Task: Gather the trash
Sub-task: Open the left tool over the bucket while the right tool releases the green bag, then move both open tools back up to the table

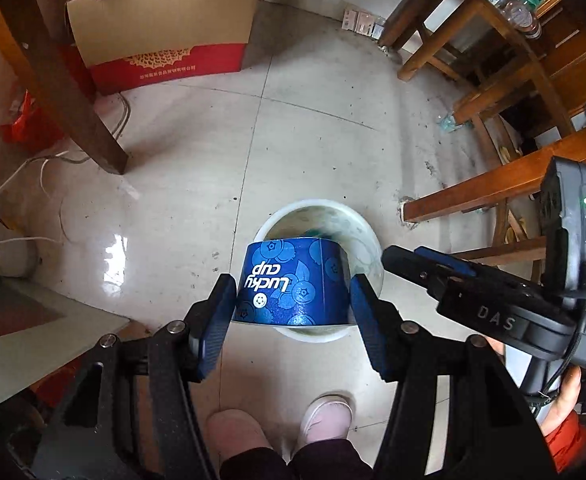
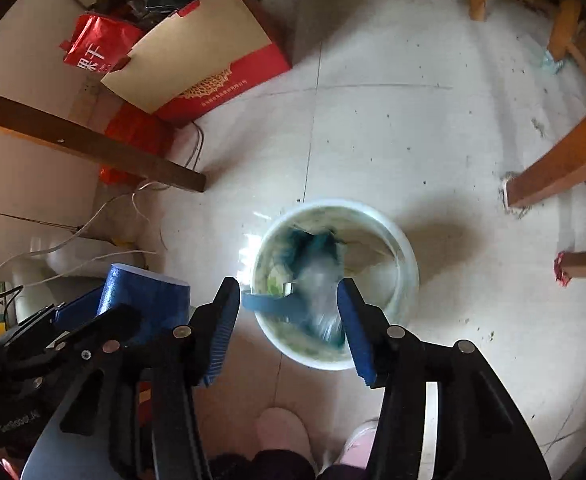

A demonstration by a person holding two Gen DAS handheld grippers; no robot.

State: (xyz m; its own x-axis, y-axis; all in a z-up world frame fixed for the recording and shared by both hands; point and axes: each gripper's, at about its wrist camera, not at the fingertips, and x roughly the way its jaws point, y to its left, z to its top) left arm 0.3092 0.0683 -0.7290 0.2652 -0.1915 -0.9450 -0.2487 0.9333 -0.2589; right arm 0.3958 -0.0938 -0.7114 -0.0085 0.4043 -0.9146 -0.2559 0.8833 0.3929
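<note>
Left wrist view: one blue paper cup (image 1: 291, 286), printed "Lucky cup" upside down, clamped between the two blue pads of the left gripper (image 1: 291, 308) at lower centre. Directly behind it, one white bucket (image 1: 367, 236) on the pale tiled floor (image 1: 293, 128). At right, the right gripper (image 1: 413, 264), marked "DAS", held by a hand (image 1: 565, 400). Upper left, one red and tan cardboard box (image 1: 165, 36) with small Chinese print, too small to read. Two pink slippers (image 1: 325, 412) at bottom.

Right wrist view: right gripper (image 2: 289, 312) with pads apart, nothing pressed between them; beyond them a blurred clear and teal piece of trash (image 2: 319, 280) inside the one white bucket (image 2: 407, 256), centre frame. Lower left, the blue cup (image 2: 145, 300) in the left gripper (image 2: 73, 332). Upper left, the box (image 2: 197, 64) and one red bag (image 2: 97, 46) with Chinese characters.
</note>
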